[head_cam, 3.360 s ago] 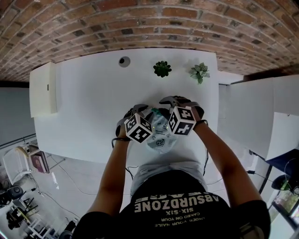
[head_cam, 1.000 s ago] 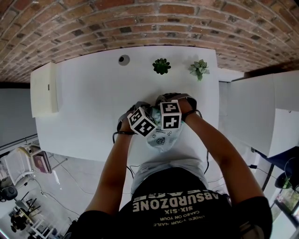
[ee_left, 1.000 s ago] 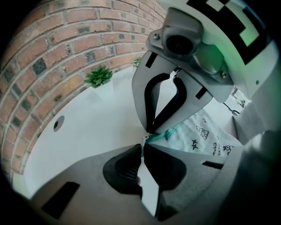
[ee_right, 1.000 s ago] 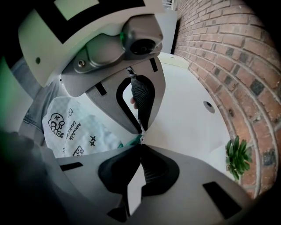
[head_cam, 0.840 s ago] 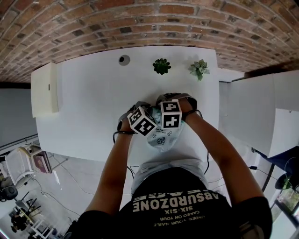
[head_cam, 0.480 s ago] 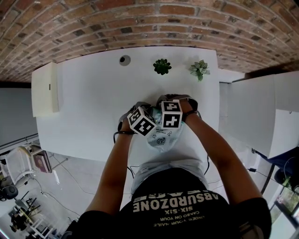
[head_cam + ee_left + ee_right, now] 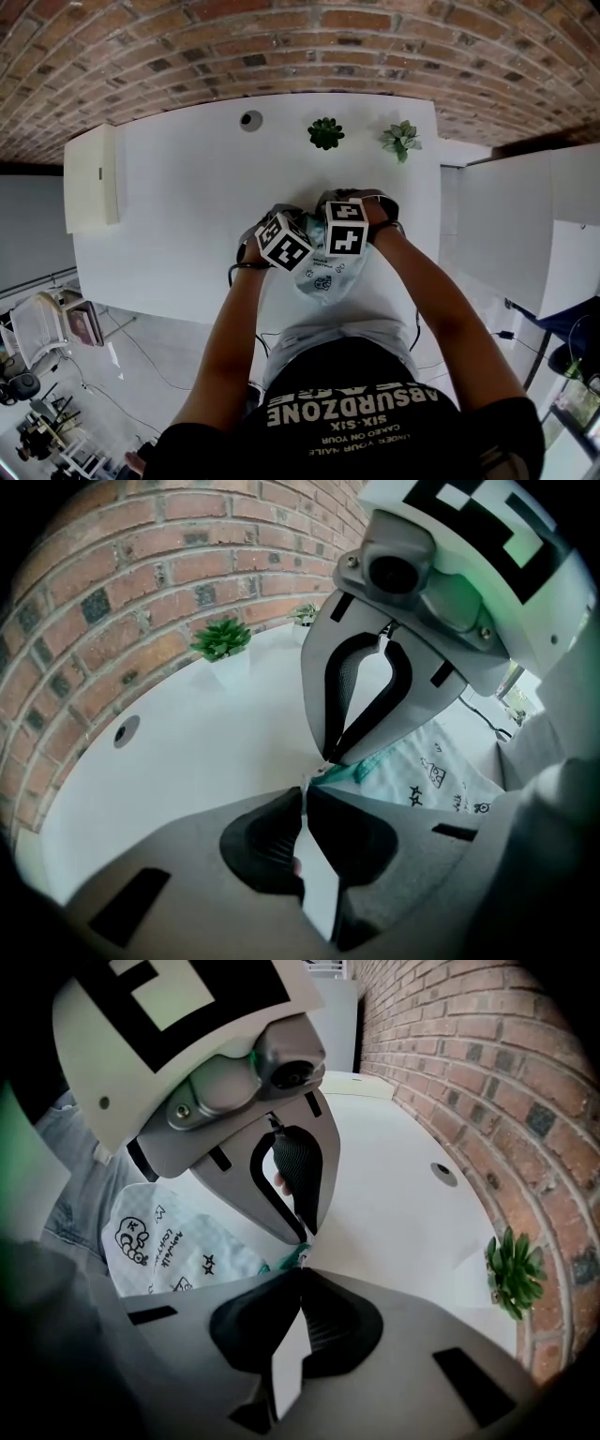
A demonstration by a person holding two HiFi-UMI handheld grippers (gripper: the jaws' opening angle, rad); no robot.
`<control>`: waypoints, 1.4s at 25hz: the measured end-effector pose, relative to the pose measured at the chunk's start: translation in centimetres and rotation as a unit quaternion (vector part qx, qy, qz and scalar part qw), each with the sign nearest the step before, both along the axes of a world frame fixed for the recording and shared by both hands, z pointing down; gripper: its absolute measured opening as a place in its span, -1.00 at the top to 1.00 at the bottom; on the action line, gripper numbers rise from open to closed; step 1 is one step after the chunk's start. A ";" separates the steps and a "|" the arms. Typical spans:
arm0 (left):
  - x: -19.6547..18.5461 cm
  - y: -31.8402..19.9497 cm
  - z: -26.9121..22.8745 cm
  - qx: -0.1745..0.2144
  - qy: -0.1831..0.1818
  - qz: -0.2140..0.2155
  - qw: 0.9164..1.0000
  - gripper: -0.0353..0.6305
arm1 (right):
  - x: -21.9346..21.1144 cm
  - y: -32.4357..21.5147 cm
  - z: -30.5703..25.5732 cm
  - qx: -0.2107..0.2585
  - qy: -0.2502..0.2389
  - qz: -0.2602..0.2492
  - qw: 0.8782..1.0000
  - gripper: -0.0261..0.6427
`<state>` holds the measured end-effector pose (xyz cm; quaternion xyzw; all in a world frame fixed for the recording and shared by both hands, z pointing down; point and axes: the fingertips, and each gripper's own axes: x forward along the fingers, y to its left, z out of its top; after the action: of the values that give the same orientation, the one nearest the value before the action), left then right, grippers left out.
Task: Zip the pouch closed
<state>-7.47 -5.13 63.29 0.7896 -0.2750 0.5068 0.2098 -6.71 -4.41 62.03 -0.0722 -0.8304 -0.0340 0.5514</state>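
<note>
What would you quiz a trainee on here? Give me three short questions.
1. How many potted plants stand on the white table?
2. True or false: the left gripper and the right gripper both have their jaws shut on the pouch at its zip end.
3. The pouch's zip tape is: A red, B teal, C black.
Key: 1 two; 2 true; 3 B.
</note>
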 end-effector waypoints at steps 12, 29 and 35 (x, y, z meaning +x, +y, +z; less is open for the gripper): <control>0.0 -0.1 0.0 0.002 -0.006 -0.004 1.000 0.82 | 0.3 0.1 -0.4 -0.029 -0.010 0.018 0.999 0.92; -0.2 -0.1 0.1 -0.002 -0.011 -0.014 1.000 0.82 | 1.0 0.5 -0.6 -0.029 0.006 0.001 1.000 0.92; -0.3 -0.2 -0.1 0.000 -0.010 -0.024 1.000 0.82 | 1.4 0.3 -0.4 -0.021 0.001 0.011 1.000 0.92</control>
<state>-7.81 -5.35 63.18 0.7778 -0.2956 0.5096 0.2189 -5.29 -4.15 61.59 -0.0747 -0.8310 -0.0103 0.5511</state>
